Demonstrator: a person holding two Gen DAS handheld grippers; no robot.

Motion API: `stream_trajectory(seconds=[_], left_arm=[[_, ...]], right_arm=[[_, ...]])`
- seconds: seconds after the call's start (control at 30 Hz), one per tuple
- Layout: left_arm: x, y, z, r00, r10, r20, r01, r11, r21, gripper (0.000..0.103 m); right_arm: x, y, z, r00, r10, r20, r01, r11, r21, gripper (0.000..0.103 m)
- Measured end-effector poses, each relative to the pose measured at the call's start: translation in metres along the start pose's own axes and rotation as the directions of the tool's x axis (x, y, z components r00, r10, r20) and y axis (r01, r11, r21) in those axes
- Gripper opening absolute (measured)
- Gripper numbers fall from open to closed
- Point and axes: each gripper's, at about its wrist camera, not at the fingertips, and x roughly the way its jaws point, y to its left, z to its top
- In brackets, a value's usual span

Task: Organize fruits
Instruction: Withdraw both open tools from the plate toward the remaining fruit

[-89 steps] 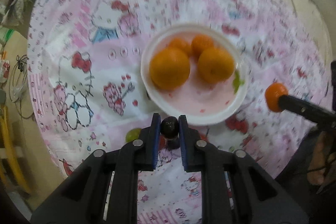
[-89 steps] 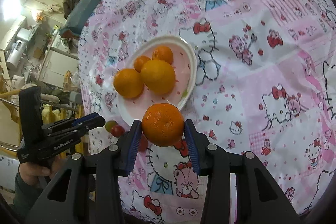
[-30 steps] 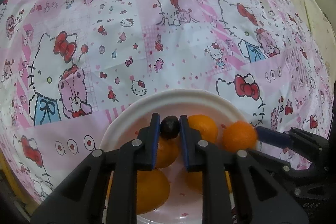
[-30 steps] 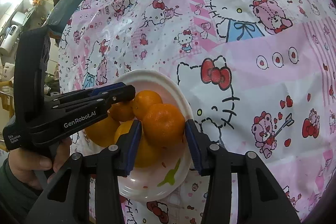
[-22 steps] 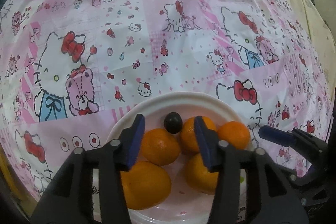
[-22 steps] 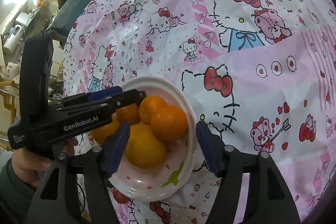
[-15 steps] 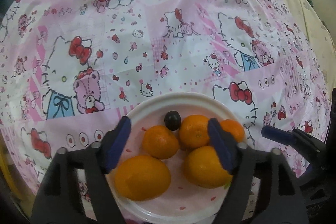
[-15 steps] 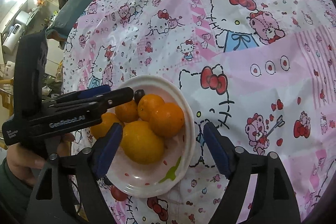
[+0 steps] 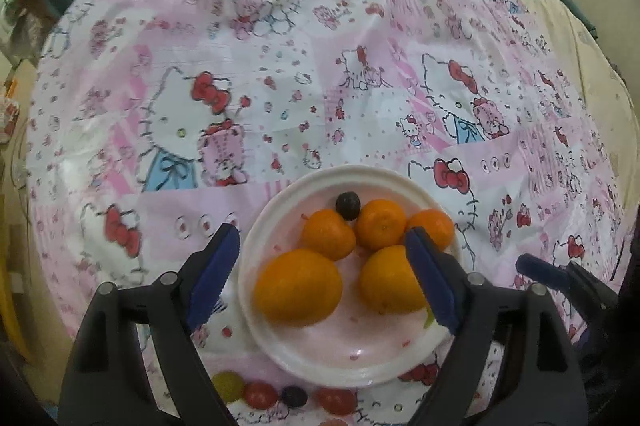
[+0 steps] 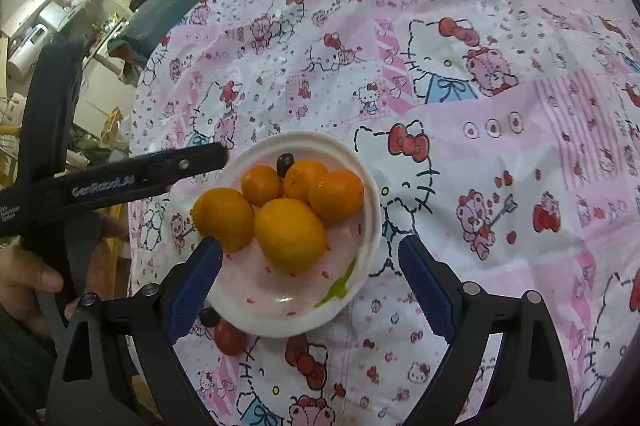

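Observation:
A white plate (image 9: 276,338) (image 10: 370,226) on the pink cartoon tablecloth holds several oranges and one dark grape (image 9: 347,204) (image 10: 285,162) at its far rim. The orange (image 10: 335,195) on the plate's right side lies loose against the others. My left gripper (image 9: 320,274) hovers above the plate, its jaws still opening, with nothing gripped between them. My right gripper (image 10: 308,274) also hangs over the plate's near side, jaws still opening and empty. The left gripper's body (image 10: 104,182) shows at the left in the right wrist view, held by a hand (image 10: 28,274).
Small loose fruits lie on the cloth by the plate's near edge: a yellow-green one (image 9: 227,385), red ones (image 9: 260,395) (image 10: 230,337) and dark ones (image 9: 294,396) (image 10: 209,316). Beyond the table's left edge stands cluttered furniture (image 10: 48,26).
Both grippers let go: the dark grape and the last orange now rest on the plate. Both sets of jaws spread wide and both hands rose and drew back from the plate.

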Motion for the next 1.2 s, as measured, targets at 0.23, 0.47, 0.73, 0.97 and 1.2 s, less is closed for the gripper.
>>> stream_trajectory(seconds=[0.23,0.47,0.73,0.97,1.2], left_arm=[[-0.042,0.025,-0.026,0.996,0.039,0.084,-0.033,0.997,-0.067,0.083],[-0.067,0.038,-0.068,0.994,0.060,0.094,-0.055,0.997,-0.056,0.083],[-0.090,0.054,-0.112,0.987,0.084,0.134,-0.076,0.995,-0.067,0.083],[-0.086,0.070,-0.136,0.983,0.117,0.140,-0.102,0.989,-0.109,0.083],[-0.078,0.083,-0.135,0.983,0.136,0.125,-0.116,0.981,-0.154,0.083]], right_arm=[[-0.012,-0.008,-0.017,1.000,0.004,-0.006,-0.004,0.998,0.061,0.092],[-0.023,0.000,-0.036,1.000,-0.002,0.015,0.001,0.997,0.078,0.092],[-0.030,-0.002,-0.045,0.999,-0.012,0.037,0.008,0.993,0.120,0.092],[-0.025,0.000,-0.051,1.000,-0.005,0.022,0.002,0.991,0.134,0.092],[-0.003,0.012,-0.061,0.998,0.003,-0.059,0.004,0.995,0.102,0.092]])
